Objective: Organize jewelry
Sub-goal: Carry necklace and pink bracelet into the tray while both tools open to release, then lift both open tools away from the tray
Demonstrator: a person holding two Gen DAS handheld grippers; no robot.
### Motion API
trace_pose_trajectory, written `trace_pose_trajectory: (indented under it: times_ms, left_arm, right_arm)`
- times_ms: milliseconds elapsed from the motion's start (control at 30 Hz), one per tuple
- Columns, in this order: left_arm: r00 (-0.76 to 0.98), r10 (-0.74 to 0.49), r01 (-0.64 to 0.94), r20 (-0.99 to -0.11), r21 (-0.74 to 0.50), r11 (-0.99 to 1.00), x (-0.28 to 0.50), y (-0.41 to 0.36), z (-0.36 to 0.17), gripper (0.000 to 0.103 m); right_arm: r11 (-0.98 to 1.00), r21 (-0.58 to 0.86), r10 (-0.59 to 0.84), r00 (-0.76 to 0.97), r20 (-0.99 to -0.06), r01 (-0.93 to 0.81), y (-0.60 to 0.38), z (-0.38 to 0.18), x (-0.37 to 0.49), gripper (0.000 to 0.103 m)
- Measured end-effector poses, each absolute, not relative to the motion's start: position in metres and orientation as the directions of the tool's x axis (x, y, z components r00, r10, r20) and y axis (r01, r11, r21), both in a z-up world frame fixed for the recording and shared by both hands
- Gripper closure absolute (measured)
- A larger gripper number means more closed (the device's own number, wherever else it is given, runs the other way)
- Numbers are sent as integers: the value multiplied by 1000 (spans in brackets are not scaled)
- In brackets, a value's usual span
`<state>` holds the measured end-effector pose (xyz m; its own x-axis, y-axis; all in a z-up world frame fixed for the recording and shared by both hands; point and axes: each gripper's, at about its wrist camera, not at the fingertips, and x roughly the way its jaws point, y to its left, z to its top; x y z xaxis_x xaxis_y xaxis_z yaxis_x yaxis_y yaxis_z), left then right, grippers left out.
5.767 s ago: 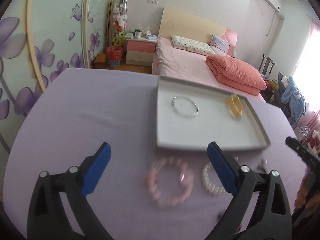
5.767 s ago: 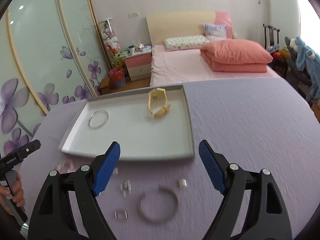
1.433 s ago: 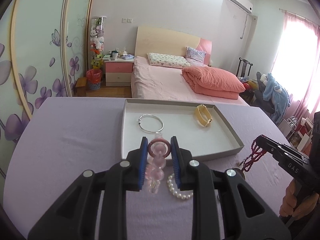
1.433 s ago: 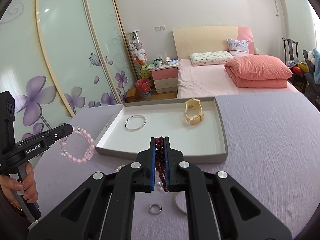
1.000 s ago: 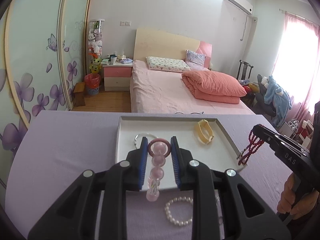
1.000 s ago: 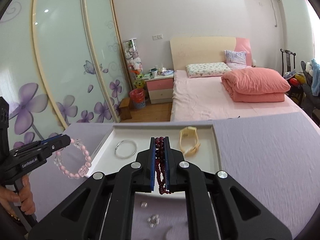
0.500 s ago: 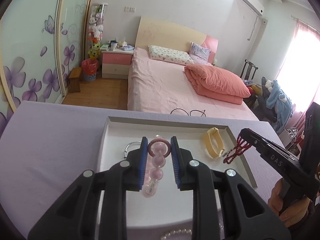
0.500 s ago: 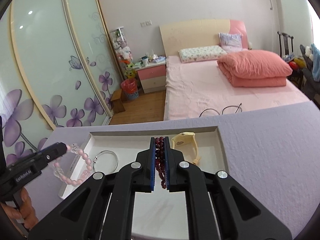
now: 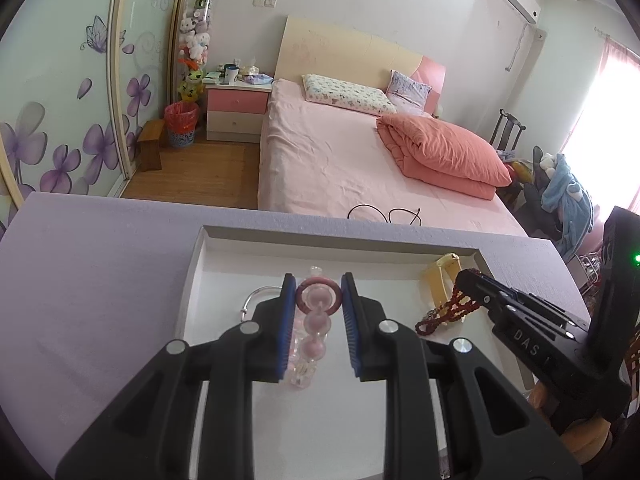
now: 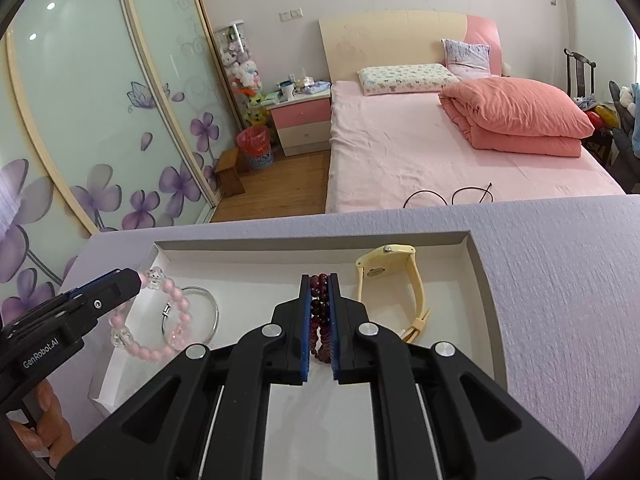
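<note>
My left gripper is shut on a pink bead bracelet and holds it over the left part of the white tray. In the right wrist view the bracelet hangs over a silver bangle lying in the tray. My right gripper is shut on a dark red bead bracelet over the tray's middle, left of a yellow watch. The left wrist view shows the red bracelet dangling by the watch.
The tray sits on a purple tablecloth near the table's far edge. Beyond it stand a pink bed, a nightstand and sliding wardrobe doors.
Both grippers have moved forward from above the table's front to over the tray, each still holding its bracelet. The loose pearl bracelet and rings have dropped out of view.
</note>
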<state>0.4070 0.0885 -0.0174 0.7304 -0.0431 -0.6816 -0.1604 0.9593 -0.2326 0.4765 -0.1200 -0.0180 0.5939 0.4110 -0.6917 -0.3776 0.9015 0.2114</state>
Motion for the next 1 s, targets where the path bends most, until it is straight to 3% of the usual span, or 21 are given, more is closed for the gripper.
trace_pose_trajectory:
  times_ms: [167, 233, 300, 533, 667, 800, 1000]
  left_arm:
    - [726, -38, -169, -687, -231, 958, 413, 89, -20, 80]
    - [724, -34, -175, -689, -232, 957, 415, 89, -20, 80]
    - [723, -31, -179, -690, -230, 957, 416, 90, -21, 80]
    - [719, -33, -188, -694, -240, 953, 416, 92, -22, 78]
    - [735, -9, -205, -678, -235, 950, 407, 99, -16, 55]
    - [757, 20, -224, -653, -231, 947, 385, 107, -5, 39]
    - [776, 60, -239, -628, -205, 949, 341, 116, 9, 25]
  right_arm:
    - [903, 219, 409, 578, -706, -371, -124, -20, 477, 92]
    - [902, 231, 415, 579, -702, -366, -128, -18, 476, 75]
    - [904, 232, 413, 592, -692, -360, -132, -16, 476, 64]
    - [900, 256, 427, 601, -675, -353, -146, -10, 467, 64]
    - [902, 256, 425, 615, -664, -348, -158, -5, 458, 64]
    - [903, 259, 426, 641, -638, -342, -175, 7, 445, 56]
    - [903, 257, 429, 681, -593, -345, -201, 26, 418, 47]
